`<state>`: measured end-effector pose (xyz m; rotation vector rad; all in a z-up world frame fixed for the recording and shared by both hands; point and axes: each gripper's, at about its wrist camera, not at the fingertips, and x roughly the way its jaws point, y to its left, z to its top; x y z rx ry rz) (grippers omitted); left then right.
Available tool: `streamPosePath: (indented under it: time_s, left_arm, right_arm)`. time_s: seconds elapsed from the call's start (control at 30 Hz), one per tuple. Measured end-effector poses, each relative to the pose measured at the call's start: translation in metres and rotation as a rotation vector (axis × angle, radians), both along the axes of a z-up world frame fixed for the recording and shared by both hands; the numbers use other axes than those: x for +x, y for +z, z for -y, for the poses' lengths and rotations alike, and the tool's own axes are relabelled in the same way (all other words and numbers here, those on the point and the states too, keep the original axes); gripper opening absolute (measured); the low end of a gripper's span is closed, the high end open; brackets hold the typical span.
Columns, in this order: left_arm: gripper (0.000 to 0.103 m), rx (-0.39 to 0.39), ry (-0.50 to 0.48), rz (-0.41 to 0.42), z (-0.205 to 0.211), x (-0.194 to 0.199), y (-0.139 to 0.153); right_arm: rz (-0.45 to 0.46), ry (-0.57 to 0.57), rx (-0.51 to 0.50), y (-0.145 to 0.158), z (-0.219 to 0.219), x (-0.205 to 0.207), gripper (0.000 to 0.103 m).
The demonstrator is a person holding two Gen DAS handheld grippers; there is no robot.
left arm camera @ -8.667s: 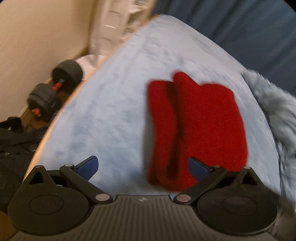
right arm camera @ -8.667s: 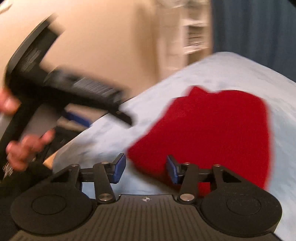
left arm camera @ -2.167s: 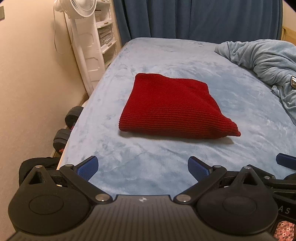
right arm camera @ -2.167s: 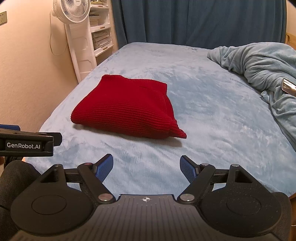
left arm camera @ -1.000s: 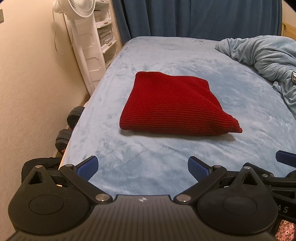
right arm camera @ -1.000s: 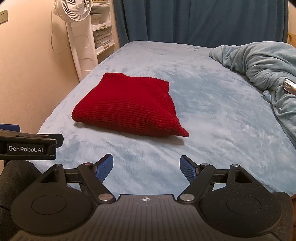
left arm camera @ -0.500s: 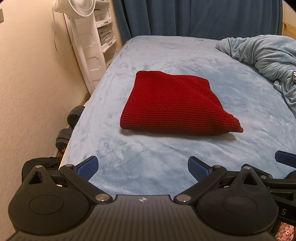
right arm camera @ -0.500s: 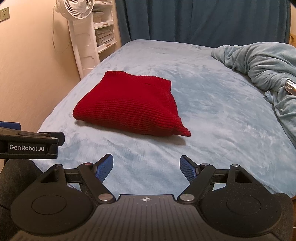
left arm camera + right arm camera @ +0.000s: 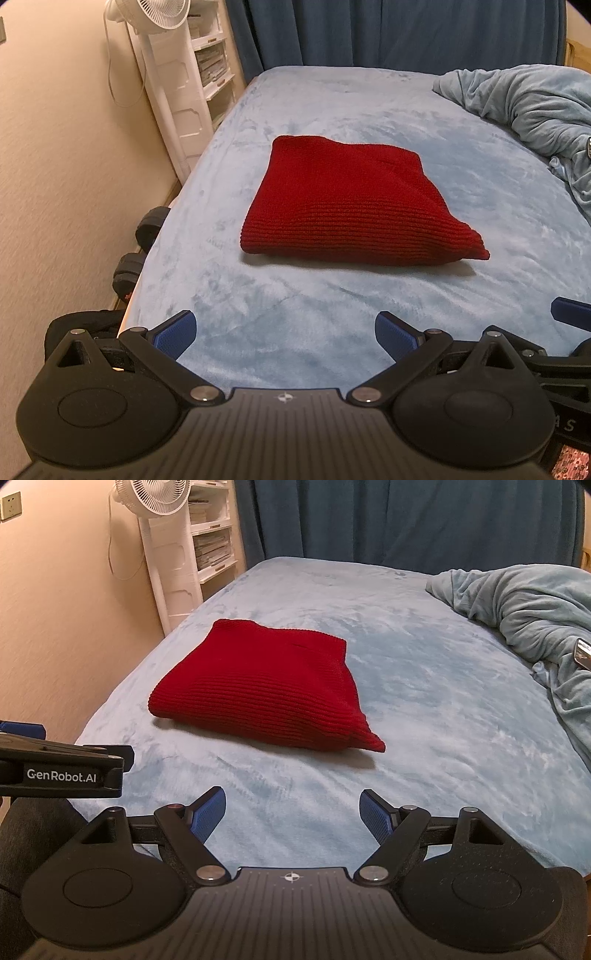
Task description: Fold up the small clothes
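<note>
Two claws, left claw [image 9: 284, 334] and right claw [image 9: 293, 818], tilted downward, spread apart, empty, short of folded red knit [image 9: 351, 206].

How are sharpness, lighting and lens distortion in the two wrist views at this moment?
Left wrist view: sharp, no motion blur; the folded red knitted garment shows its ribs and casts a soft shadow on the light blue fleece bed cover; fisheye bends the beige wall. Right wrist view: equally sharp, warm indoor light, dark vignette in the corners, no glare.
</note>
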<state>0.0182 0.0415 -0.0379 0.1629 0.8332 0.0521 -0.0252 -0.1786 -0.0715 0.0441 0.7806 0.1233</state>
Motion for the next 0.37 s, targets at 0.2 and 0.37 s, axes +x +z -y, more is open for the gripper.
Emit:
streamPosePath:
  time_s: [0.2, 0.37]
  left_arm:
    - [0.103, -0.004, 0.006, 0.001, -0.0017, 0.0009, -0.0017]
    - [0.103, -0.006, 0.004, -0.019, 0.0013, 0.0013, -0.0050]
  right_arm:
    - [-0.003, 0.004, 0.008, -0.0006, -0.0001, 0.0009, 0.085]
    - [-0.008, 0.008, 0.014, -0.0025, -0.0008, 0.0027, 0.088]
